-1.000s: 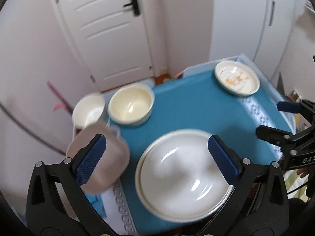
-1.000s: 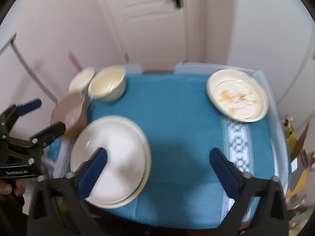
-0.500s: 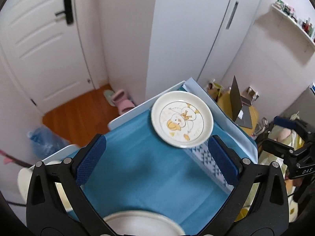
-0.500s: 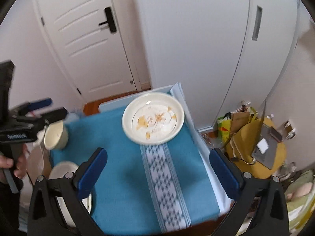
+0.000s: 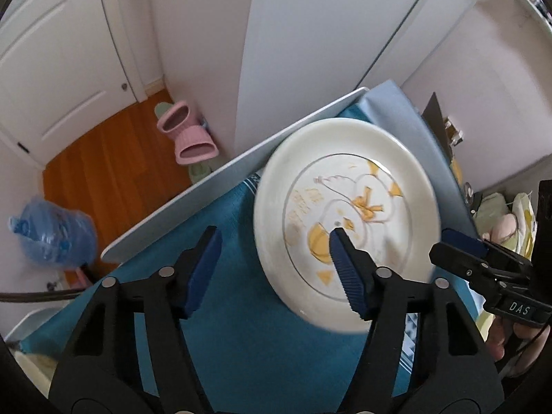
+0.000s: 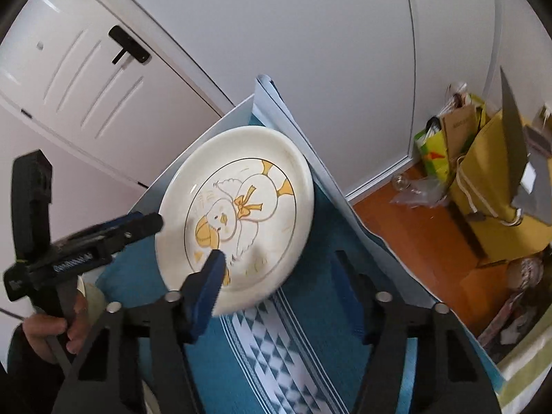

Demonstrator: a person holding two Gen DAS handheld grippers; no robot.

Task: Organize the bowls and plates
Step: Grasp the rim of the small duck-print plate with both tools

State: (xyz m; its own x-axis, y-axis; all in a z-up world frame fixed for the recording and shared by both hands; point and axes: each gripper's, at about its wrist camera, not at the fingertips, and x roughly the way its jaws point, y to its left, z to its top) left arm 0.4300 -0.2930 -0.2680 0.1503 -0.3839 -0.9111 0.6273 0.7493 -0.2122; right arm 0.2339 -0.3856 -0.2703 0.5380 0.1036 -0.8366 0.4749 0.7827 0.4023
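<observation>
Both tools converge on the duck plate, which lies flat on the blue cloth of the desk near its far corner, at centre right of the left wrist view. Left hand-held gripper has jaws half-wide and closing; its right pad hangs over the plate's painted middle and its left pad over bare cloth, so the rim sits between them without being pinched. Right hand-held gripper is likewise half-wide and closing, left pad over the plate's near edge in the lower centre of its view, right pad over cloth beside it; no grip shows. Judging by this, the plate is not yet lifted or stacked. A pale dish edge shows at lower left, so the sorting looks barely begun.
</observation>
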